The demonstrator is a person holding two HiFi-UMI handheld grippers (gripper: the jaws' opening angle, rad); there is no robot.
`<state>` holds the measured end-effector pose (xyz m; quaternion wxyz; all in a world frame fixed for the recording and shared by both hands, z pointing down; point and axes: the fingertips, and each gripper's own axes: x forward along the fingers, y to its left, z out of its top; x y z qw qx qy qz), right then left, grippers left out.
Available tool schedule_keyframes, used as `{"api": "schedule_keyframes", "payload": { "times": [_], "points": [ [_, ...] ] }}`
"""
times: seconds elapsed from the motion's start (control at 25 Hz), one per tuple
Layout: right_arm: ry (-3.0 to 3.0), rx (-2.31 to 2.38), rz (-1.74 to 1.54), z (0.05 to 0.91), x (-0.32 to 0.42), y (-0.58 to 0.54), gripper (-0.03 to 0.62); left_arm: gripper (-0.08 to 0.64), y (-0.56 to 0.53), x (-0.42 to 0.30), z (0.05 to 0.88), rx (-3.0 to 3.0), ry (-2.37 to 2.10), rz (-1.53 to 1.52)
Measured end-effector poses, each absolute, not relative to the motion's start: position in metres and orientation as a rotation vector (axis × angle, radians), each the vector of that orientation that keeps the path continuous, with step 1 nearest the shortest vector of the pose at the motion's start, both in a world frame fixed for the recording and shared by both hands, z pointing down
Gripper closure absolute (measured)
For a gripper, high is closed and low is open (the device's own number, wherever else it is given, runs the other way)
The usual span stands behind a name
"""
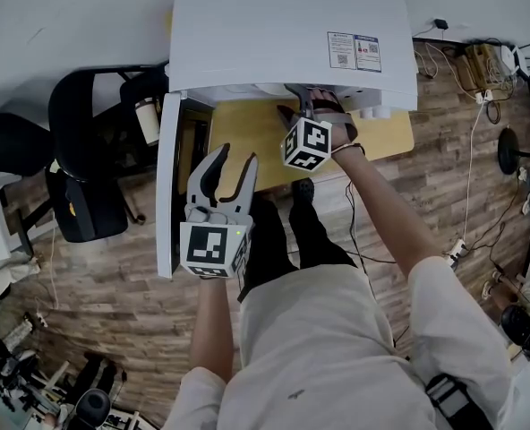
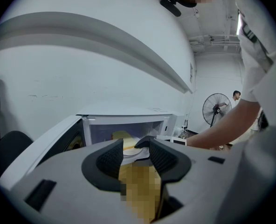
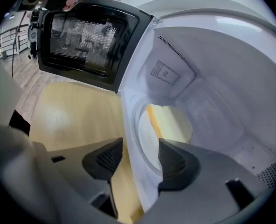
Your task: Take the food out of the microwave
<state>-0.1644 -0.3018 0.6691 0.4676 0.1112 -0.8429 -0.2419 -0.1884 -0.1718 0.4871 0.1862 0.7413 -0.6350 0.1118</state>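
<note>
Head view: the white microwave (image 1: 292, 34) sits on a yellow tabletop (image 1: 247, 133) with its door (image 1: 168, 186) swung wide open to the left. The right gripper (image 1: 314, 106) is up at the opening, its tips tucked just under the microwave's top edge. The left gripper (image 1: 236, 161) hangs lower down beside the open door, well apart from the opening. Its fingers are spread and there's nothing in them. There's a black chair (image 1: 86, 168) off to the left on the wood floor.

Left gripper view: the fingers are clearly apart and gripping nothing. Past them you look straight into the open microwave. The food (image 2: 120, 135), a yellow piece, is inside on a white plate (image 2: 131, 153). The person's right arm reaches in from the right, and a fan (image 2: 216, 108) stands further back.

Right gripper view: this one's right at the mouth of the microwave. The fingers are open, one over the tabletop outside and one over the cavity, so the microwave's front lip runs between them. They aren't closed on anything. The plate lies just past the tips, with the food on its far side. I can't tell if a finger touches the plate rim. The door stands open at upper left.
</note>
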Motion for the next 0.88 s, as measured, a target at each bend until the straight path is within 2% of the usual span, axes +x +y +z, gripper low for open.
{"api": "schedule_keyframes", "payload": {
  "times": [0.88],
  "points": [
    [-1.982,0.236,-0.657,0.686,-0.169,-0.312,0.382,0.408,-0.169,-0.194,0.489,2.087,-1.775,0.310]
  ]
}}
